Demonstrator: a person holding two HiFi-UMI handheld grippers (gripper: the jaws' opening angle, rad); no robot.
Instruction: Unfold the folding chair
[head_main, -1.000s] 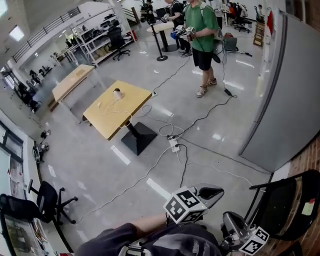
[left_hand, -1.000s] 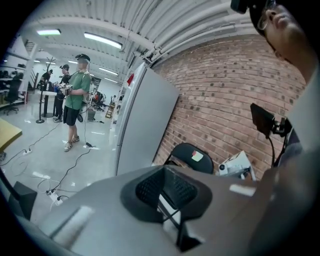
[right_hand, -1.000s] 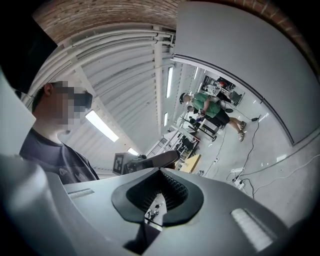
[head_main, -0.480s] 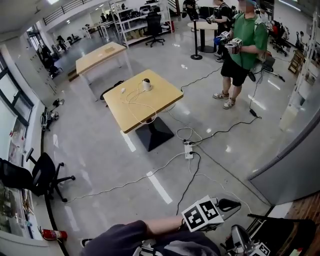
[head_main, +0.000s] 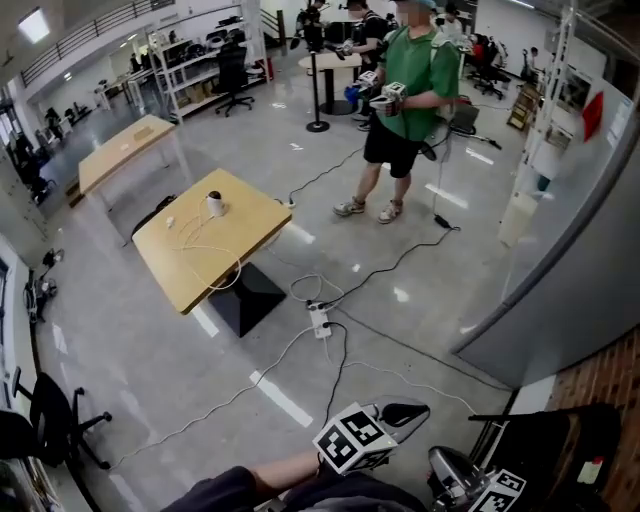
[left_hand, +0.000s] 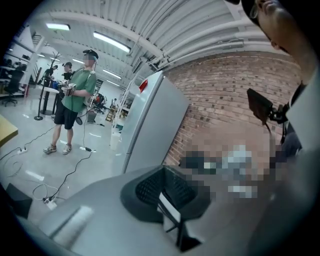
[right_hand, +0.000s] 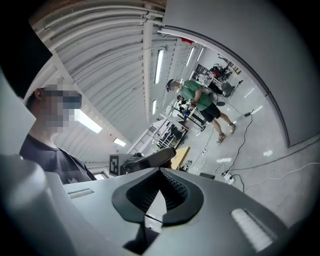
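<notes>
Left claw (head_main: 403, 412) and right claw (head_main: 448, 466) pressed together, empty — folding chair (head_main: 550, 445) stands folded, long axis upright.

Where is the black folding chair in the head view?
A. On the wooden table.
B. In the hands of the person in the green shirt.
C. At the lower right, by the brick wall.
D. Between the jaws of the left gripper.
C: the folding chair stands on the floor at the lower right of the head view, right beside the brick wall.
</notes>
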